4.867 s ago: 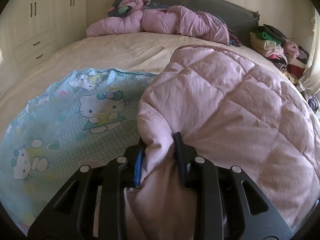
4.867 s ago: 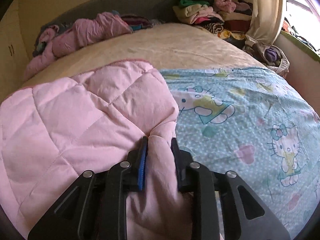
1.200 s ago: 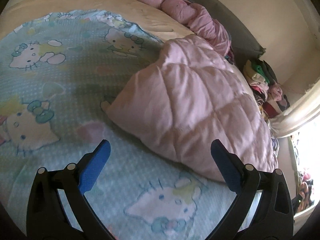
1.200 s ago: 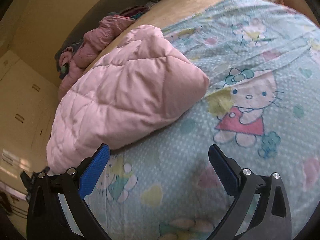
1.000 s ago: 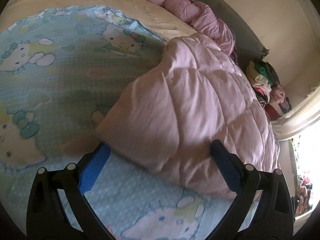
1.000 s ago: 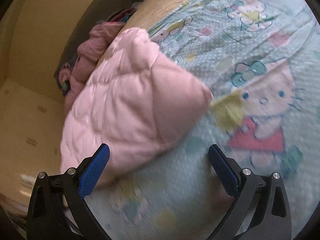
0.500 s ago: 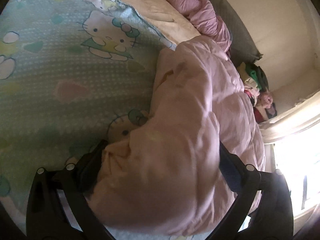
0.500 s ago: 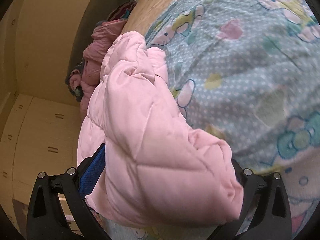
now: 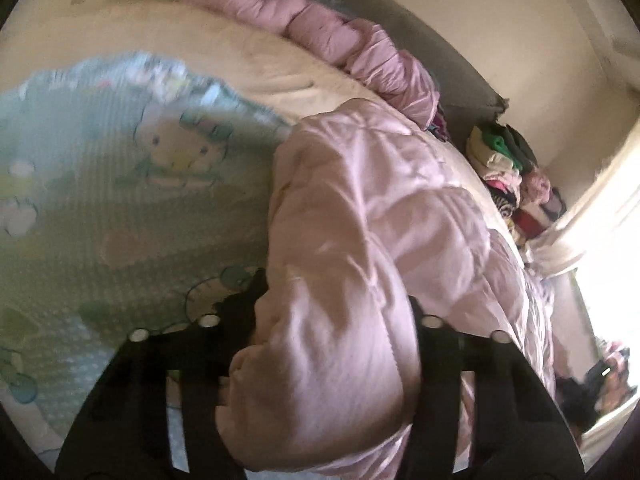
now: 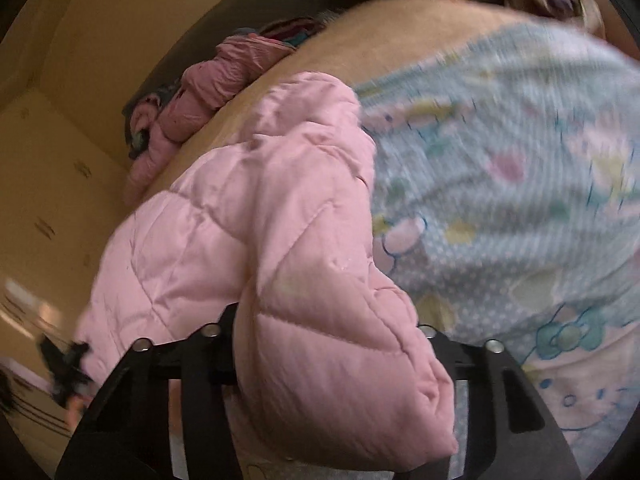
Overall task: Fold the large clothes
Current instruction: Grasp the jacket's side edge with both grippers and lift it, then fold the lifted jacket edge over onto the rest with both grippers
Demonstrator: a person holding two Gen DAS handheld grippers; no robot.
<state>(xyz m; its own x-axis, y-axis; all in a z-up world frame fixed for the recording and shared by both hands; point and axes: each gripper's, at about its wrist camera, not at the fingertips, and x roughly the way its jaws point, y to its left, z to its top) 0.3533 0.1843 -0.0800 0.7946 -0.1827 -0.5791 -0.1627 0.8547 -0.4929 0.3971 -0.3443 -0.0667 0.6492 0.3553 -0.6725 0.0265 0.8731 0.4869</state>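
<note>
At the bottom of both wrist views, black jaws have just been closing on thick folds of the pink quilted jacket (image 9: 360, 280), and the padding bulges out between and over them. The left gripper (image 9: 336, 320) pinches one bunched end of the garment, narrowed to partway; the right gripper (image 10: 328, 344) clamps the other end, likewise partly closed with the puffy fabric filling the gap. The jacket lies folded across the middle of each frame, on the cartoon-cat blanket (image 9: 100, 220) spread over the bed. The likely trouble: the slick, springy filling could slip out of either pinch if one end is lifted faster than the other, and the fold would fall open; a grip catching only the top layer would leave the under layer dragging on the blanket and pull it askew. Beyond the blanket the cream mattress (image 9: 200, 48) shows bare. Another pink padded garment (image 9: 320, 28) lies heaped against the grey headboard (image 9: 460, 80) at the top, a stack of folded clothes (image 9: 504, 160) sits toward the right, and bright window light floods the right edge.
</note>
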